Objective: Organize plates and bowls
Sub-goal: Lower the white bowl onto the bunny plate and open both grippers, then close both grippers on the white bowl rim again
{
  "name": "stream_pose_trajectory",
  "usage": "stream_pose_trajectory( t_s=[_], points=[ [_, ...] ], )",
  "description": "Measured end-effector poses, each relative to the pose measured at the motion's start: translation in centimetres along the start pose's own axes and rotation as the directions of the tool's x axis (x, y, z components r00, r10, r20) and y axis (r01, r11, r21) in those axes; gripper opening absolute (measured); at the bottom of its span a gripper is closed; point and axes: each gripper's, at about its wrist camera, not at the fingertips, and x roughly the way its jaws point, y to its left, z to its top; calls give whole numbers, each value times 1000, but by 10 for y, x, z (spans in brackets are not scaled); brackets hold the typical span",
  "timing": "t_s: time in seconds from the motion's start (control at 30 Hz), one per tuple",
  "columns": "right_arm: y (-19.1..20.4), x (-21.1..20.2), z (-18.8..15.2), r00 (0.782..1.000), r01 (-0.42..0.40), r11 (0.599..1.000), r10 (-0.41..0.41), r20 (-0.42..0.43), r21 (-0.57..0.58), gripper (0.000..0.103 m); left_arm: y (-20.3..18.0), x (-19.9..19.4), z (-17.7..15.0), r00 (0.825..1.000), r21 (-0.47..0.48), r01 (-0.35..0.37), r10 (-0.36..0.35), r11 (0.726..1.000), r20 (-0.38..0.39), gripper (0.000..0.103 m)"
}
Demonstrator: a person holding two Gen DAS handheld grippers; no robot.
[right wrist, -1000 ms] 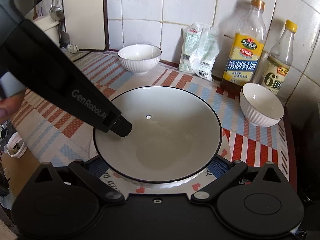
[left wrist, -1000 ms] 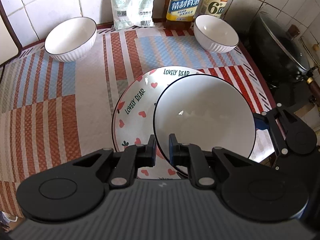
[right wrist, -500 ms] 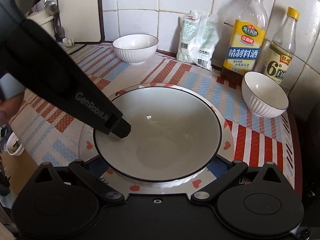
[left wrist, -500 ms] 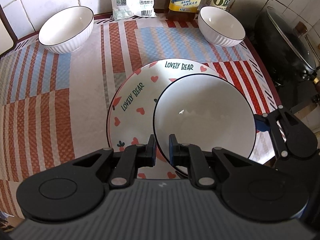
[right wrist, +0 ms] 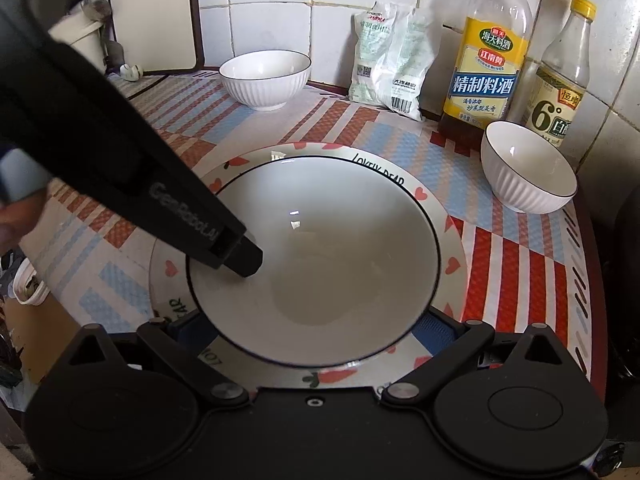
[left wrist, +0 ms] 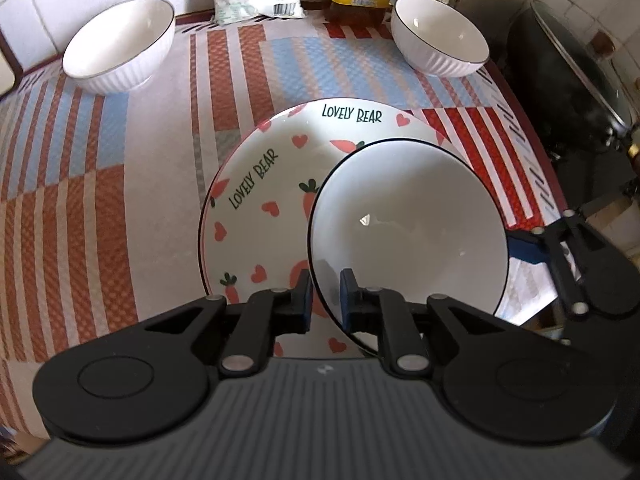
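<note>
Plate (left wrist: 256,184), printed with hearts, carrots and "LOVELY BEAR", lies flat near the middle of the counter (left wrist: 152,160), on a mat of red, blue and white stripes. Over its right part sits the big bowl (left wrist: 408,232), white with a thin dark rim; from the right wrist view it is ringed by the plate on all sides, though whether its base touches the plate cannot be told.

Left gripper (left wrist: 323,296) has its fingers drawn close together on the near-left rim of the big bowl, one pad outside the wall and one inside. In the right wrist view the same tool reaches in from the left, its tip over the bowl's inner wall. Right gripper (right wrist: 316,328) has its fingers spread wide, one on each side of the big bowl's near wall; whether the pads press the wall cannot be told.

Two small ribbed bowls stand well apart from the plate: the left bowl (left wrist: 120,44) at the far left, the right bowl (left wrist: 438,34) at the far right, just in front of the bottles. A dark wok (left wrist: 576,92) with a glass lid sits off the counter's right edge.

Against the tiled wall stand a yellow-labelled bottle (right wrist: 486,60), a smaller bottle (right wrist: 564,76) marked 6° to its right, and a white packet (right wrist: 390,60) to its left.
</note>
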Motion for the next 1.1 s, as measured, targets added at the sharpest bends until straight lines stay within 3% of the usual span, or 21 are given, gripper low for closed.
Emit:
stream_pose_trajectory(
  t_s=[0.2,0.4,0.83,1.0,1.1],
  points=[
    [-8,-27,-4,1000,-18,1000,18,22,-13,102,-3,-16,-3,1000,5,8,-8,1000,9,13],
    [-28,-76,-8,994,-41,999,40,102,12,102,-10,-49,-8,999,52,19,-22,998,41,13],
    [-71,-133,20,967,49,999,-47,250,-2,102,-44,-132,26,976,137,68,-94,988,197,16],
    [-83,-138,21,965,35,999,-42,260,32,102,-52,-139,31,972,165,57,-92,985,217,18],
    [-85,-130,17,970,-12,997,-6,241,73,102,-46,-124,28,980,140,38,-64,989,189,20]
  ],
)
